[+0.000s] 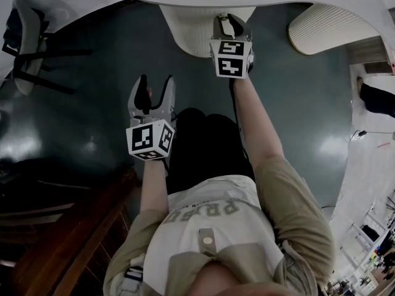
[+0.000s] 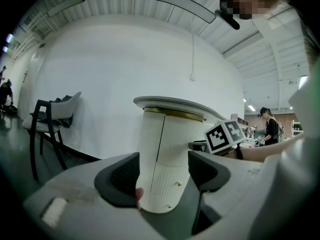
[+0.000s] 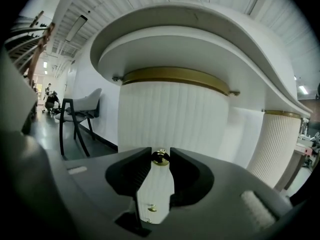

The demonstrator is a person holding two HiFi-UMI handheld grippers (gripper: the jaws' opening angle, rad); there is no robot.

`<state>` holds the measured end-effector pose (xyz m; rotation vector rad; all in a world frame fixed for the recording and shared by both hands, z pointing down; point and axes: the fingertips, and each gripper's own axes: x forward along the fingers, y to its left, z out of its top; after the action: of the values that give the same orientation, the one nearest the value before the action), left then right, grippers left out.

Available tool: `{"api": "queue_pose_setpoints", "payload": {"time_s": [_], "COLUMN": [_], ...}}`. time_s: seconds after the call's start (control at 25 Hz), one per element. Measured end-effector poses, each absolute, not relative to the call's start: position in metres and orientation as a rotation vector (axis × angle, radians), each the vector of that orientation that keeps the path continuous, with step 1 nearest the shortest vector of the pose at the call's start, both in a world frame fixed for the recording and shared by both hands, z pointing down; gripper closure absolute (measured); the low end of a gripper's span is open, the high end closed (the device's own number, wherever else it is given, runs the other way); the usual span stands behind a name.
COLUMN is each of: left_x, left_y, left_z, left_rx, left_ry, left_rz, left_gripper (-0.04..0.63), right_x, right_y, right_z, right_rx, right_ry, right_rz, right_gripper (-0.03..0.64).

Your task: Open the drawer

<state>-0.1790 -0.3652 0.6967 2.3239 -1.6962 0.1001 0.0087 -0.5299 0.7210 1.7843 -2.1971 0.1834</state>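
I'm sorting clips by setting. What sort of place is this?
Probably a lobby or showroom: a curved white counter on fluted pedestals, a chair by the wall, polished dark floor.

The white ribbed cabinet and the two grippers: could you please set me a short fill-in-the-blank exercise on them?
1. The right gripper has a small gold ____ between its jaws.
2. The left gripper has its jaws ____, with nothing between them.
3. In the head view, the ____ gripper is the one closer to the white ribbed cabinet.
Missing words: knob; open; right.
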Motion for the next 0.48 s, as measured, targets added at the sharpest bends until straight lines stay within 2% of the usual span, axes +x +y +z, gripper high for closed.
{"api": "queue_pose_setpoints", "payload": {"time_s": [0.48], "left_x": [-0.1862], "left_y": [-0.3703], "left_z": [0.6986], "left_rx": [2.323], "left_ry": [-1.707], "left_rz": [0.088], "left_gripper": [0.278], "right_x": [0.0114], "right_y": [-0.53], "right_z": [0.7224], "right_rx": [1.772], "right_ry": [-2.234], "right_rz": [0.208], "right_gripper": [0.505]}}
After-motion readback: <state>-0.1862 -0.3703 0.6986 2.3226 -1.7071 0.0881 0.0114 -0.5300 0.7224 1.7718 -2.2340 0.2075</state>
